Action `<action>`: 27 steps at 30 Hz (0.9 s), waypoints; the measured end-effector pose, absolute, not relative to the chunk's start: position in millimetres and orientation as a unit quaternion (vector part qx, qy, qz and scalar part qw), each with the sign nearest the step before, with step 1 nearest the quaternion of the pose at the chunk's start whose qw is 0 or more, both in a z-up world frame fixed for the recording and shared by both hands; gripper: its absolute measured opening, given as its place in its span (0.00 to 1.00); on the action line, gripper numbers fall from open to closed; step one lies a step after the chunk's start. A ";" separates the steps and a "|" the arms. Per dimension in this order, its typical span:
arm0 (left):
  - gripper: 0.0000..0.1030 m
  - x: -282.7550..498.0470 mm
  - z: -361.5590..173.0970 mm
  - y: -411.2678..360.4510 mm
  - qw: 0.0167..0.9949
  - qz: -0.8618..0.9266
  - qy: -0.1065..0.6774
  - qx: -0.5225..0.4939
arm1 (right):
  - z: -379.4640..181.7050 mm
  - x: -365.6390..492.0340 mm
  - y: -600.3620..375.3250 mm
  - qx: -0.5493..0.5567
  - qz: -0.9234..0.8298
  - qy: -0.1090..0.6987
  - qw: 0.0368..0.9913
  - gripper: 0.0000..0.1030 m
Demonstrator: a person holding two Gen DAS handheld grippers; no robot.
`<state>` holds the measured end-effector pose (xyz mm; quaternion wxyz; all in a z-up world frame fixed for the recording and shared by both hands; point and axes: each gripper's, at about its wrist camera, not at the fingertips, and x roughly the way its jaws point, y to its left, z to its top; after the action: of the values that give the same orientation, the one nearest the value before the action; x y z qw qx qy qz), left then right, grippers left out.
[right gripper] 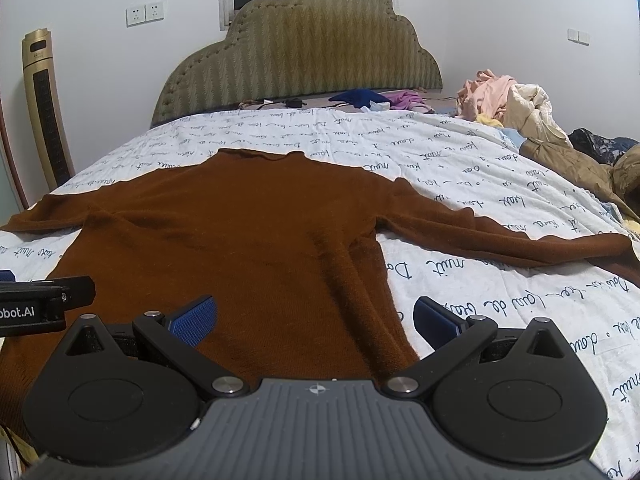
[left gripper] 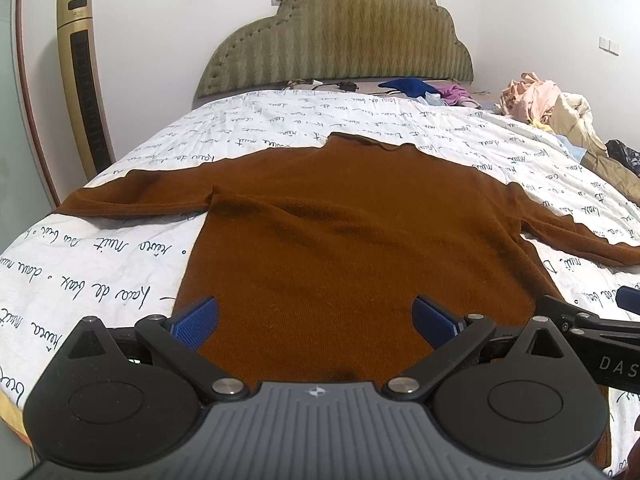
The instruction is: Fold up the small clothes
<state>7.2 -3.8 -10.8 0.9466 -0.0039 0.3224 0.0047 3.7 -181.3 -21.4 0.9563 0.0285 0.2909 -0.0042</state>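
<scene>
A brown knitted sweater [left gripper: 340, 232] lies flat on the bed, collar towards the headboard, both sleeves spread out sideways. It also shows in the right wrist view [right gripper: 224, 232]. My left gripper [left gripper: 316, 320] is open and empty, its blue pads [left gripper: 198, 322] hovering over the sweater's bottom hem, left part. My right gripper [right gripper: 316, 320] is open and empty over the hem's right corner, one pad [right gripper: 434, 322] over the bedsheet. The right gripper's body [left gripper: 592, 328] shows at the right of the left wrist view, and the left gripper's body [right gripper: 40, 304] at the left of the right wrist view.
The bed has a white sheet with script print [left gripper: 120, 264] and an olive padded headboard [left gripper: 340, 40]. A pile of clothes [left gripper: 560, 112] lies at the right side, blue and purple items [left gripper: 416, 88] near the headboard. A gold tower fan [left gripper: 84, 80] stands left.
</scene>
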 end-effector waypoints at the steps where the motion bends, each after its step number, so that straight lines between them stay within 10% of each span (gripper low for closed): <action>1: 1.00 7.9 -10.8 -4.6 0.946 0.004 0.323 -0.003 | -20.7 3.5 -183.3 0.029 -0.004 0.291 0.956 1.00; 27: 1.00 42.3 0.4 -82.9 0.942 -0.038 0.325 0.073 | -13.5 15.2 -289.4 0.082 -0.047 0.284 0.954 1.00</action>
<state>42.3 -82.9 0.4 0.9422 0.0734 0.3247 -0.0379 15.2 -289.4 -13.5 0.9540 0.0825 0.2844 -0.0472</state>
